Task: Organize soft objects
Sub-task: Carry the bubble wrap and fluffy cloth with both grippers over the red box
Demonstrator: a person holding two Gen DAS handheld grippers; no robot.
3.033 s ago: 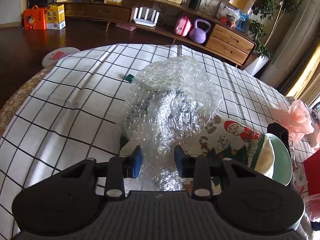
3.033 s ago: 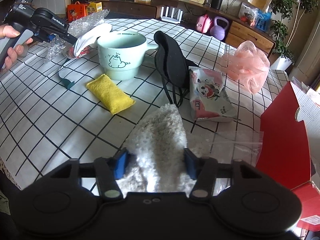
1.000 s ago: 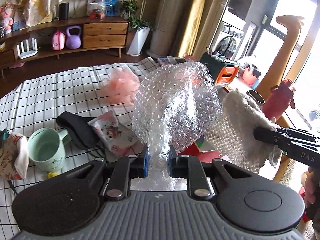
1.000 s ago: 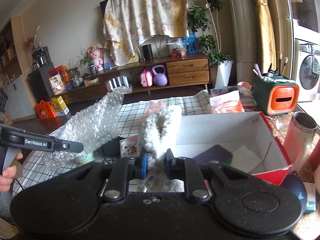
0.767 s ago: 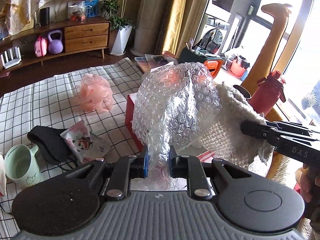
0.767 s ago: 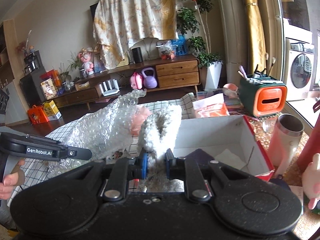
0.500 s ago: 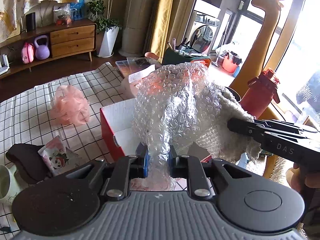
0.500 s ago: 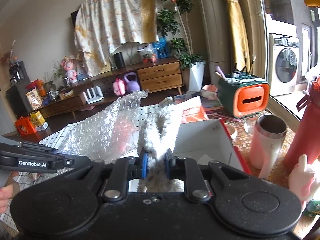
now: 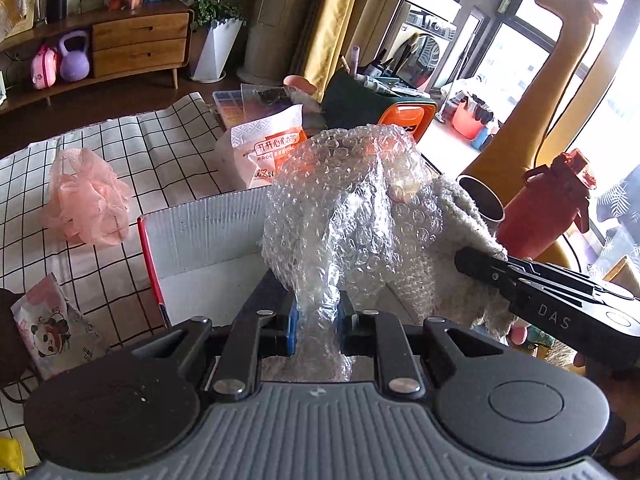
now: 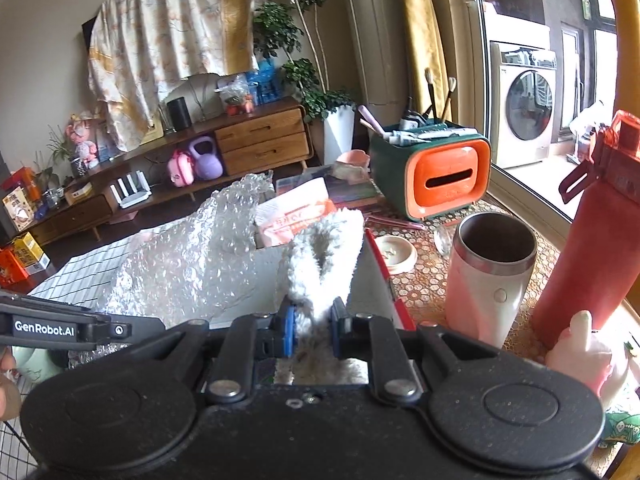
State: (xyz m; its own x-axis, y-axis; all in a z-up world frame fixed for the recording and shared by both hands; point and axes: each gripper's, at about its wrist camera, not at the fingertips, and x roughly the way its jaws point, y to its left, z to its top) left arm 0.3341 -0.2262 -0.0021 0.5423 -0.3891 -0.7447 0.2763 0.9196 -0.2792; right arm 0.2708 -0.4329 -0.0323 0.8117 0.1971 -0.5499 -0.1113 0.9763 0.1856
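Ideally, with the left claw (image 9: 316, 326) clamped on the bubble wrap (image 9: 348, 216) and the right claw (image 10: 312, 330) pinching the fluffy white cloth (image 10: 320, 268), both held above the red box (image 9: 208, 236), lower each well inside before letting go.

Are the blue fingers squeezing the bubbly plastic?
Touching. In the left wrist view the left gripper has its blue fingers pressed against both sides of the clear crumpled bubble wrap, pinching its lower end narrow.
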